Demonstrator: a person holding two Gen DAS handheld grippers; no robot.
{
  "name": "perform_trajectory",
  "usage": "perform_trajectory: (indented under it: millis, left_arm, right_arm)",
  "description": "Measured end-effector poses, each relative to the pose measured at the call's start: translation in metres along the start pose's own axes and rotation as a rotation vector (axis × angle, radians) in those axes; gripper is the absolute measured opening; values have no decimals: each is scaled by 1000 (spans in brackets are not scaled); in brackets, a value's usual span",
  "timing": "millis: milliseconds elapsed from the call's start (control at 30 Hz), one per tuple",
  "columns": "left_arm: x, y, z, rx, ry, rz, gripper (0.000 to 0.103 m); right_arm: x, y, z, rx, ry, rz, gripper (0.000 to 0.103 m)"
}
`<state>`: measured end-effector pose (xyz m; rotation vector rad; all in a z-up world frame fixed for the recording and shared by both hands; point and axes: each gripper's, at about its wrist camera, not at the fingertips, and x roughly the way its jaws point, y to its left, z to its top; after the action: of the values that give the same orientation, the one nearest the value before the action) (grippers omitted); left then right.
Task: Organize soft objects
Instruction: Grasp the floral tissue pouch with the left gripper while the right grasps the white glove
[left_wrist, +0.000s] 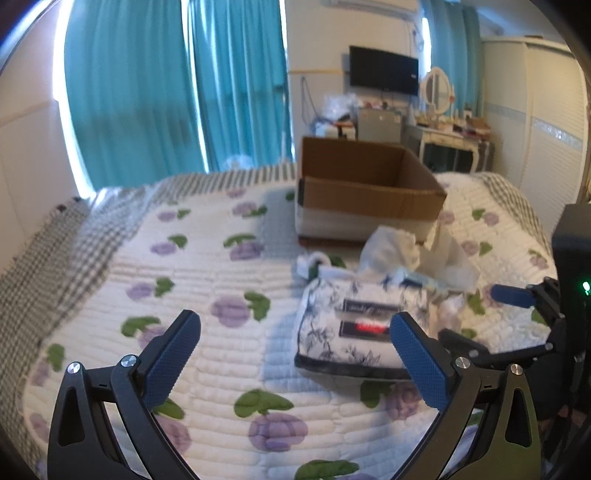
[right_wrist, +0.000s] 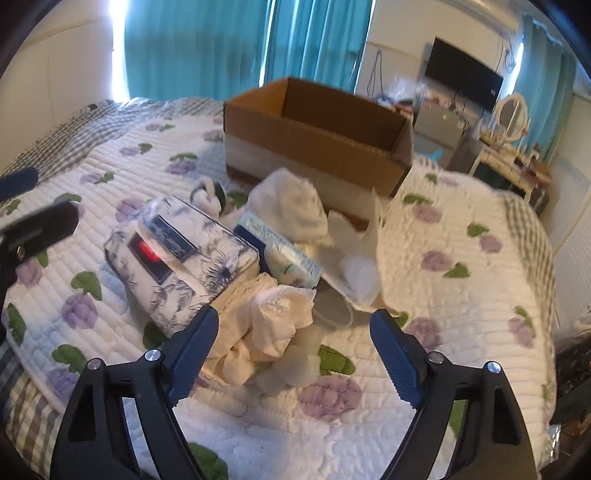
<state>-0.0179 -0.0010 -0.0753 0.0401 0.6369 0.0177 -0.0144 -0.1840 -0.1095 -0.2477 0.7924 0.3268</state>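
A pile of soft things lies on the floral quilt (left_wrist: 221, 362) in front of an open cardboard box (left_wrist: 365, 188), also in the right wrist view (right_wrist: 314, 136). A blue-and-white floral tissue pack (left_wrist: 343, 328) (right_wrist: 184, 258) lies at the pile's left. A cream crumpled cloth (right_wrist: 269, 328) lies just ahead of my right gripper (right_wrist: 295, 332), which is open and empty. A white cloth (right_wrist: 291, 206), a pale blue packet (right_wrist: 284, 251) and a cotton ball (right_wrist: 358, 269) lie behind. My left gripper (left_wrist: 295, 343) is open and empty, left of the tissue pack.
Teal curtains (left_wrist: 166, 92) hang behind the bed. A TV (left_wrist: 384, 70), a dressing table with mirror (left_wrist: 443, 136) and a wardrobe (left_wrist: 535, 129) stand at the far right. The right gripper's body (left_wrist: 546, 317) shows at the left view's right edge.
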Motion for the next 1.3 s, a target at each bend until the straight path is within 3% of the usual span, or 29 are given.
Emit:
perform_trajectory:
  millis: [167,200,233,333,533,700,900,967,1033,1100,1200,1300]
  left_arm:
    - [15,-3,-8,4,51,-21,103]
    - [17,-3,-9,7,57,-23,103]
    - [18,-3,-9,8,61,-25,103]
    - [21,-4,-9,-2,85,-43,103]
    - [22,-12,-8,5,108,-84,103]
    - [24,-27,-8,28,141,-145,103]
    - [33,-6,1,28,128,-49,103]
    - [42,6,3,7,144,-35,95]
    - [54,14,1,-9,187,-47,75]
    - [69,17,-5,-19,247,-85,74]
    - [79,19,-11,-65,270,-146,72]
    - [84,17,-10,-106,294,-218,53]
  right_arm:
    - [34,0,2,17,74,76,54]
    - [38,1,1,14,89,90,37]
    - [39,2,0,7,90,95,27]
    - [26,4,1,-6,47,103,17]
    - [-21,-11,10,19,-63,82,17]
    - [-40,-28,15,53,-98,71,17]
    - [-41,-35,9,57,-102,71,17]
    - [-39,-36,9,60,-99,77,17]
    - [-37,-35,8,57,-96,81,17]
    - [-35,-34,7,56,-93,81,17]
    - [-32,-35,7,58,-87,80,17]
    - [-29,-33,7,60,-75,76,17]
